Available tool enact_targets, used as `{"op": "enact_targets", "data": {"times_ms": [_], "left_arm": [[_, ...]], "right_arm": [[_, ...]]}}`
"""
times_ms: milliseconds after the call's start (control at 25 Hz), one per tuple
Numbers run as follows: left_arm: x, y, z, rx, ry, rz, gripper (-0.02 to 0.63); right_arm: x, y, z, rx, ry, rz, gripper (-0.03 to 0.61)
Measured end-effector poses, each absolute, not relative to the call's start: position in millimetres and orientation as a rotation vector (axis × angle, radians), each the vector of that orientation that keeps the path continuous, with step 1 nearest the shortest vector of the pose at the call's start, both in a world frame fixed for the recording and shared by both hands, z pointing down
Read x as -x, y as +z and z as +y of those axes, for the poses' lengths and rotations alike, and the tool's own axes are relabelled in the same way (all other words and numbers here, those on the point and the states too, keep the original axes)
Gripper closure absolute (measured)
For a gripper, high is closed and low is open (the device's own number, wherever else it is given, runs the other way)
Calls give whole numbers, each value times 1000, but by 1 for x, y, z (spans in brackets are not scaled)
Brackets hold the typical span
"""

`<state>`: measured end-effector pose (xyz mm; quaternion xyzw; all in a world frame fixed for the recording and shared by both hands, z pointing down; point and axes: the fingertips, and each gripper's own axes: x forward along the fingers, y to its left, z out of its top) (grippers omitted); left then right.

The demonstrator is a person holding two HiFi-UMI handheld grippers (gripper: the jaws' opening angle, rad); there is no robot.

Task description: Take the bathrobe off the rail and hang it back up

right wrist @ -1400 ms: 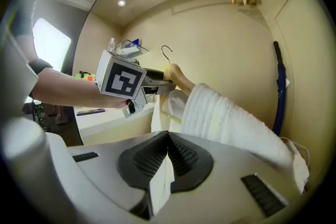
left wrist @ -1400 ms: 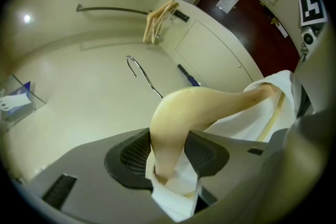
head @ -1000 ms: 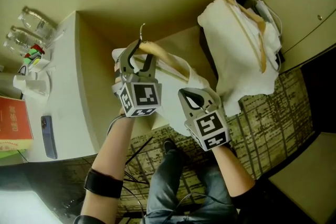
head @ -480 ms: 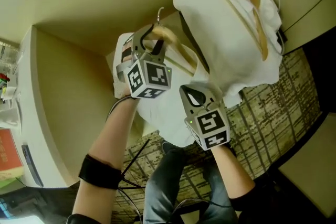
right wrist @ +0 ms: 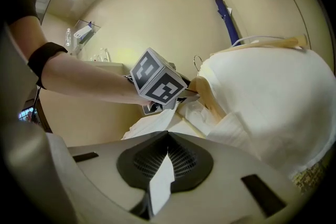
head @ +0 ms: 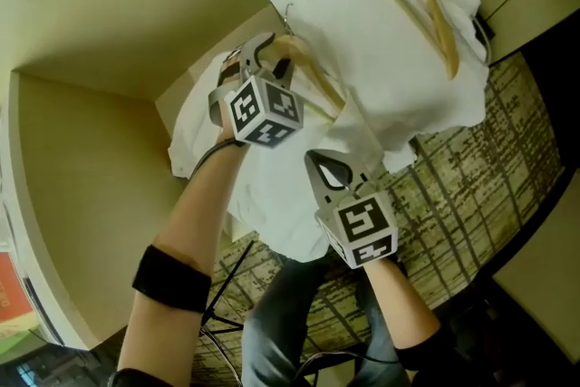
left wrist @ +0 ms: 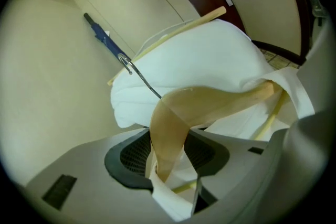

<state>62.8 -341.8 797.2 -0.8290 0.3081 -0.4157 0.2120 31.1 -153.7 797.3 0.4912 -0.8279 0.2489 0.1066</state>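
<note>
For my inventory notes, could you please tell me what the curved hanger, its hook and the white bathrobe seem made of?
The pale curved hanger looks like smooth, slightly glossy wood; its thin grey hook, shiny metal wire; the white bathrobe, soft matte cloth that folds and creases, weave unclear.

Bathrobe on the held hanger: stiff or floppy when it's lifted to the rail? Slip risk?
Probably floppy: the bathrobe sags in loose folds below the wooden hanger, so only the hanger gives it shape. The right gripper pinches just a thin fold, which might slide out under load. The left gripper clamps the hanger near its wire hook, so it could swing.
</note>
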Motion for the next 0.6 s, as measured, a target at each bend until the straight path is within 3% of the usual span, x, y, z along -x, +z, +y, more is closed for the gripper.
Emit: {"op": "enact_targets", "data": {"times_ms": [400,600], "left_arm": [[-83,862,-348,2378,-1251,733,408],[-81,875,-345,2334,-1303,694,375]], "right_arm": [[-57,821,-148,-1484,748,-2400,552],[-60,821,-147,-1488,735,-2392,552]]}}
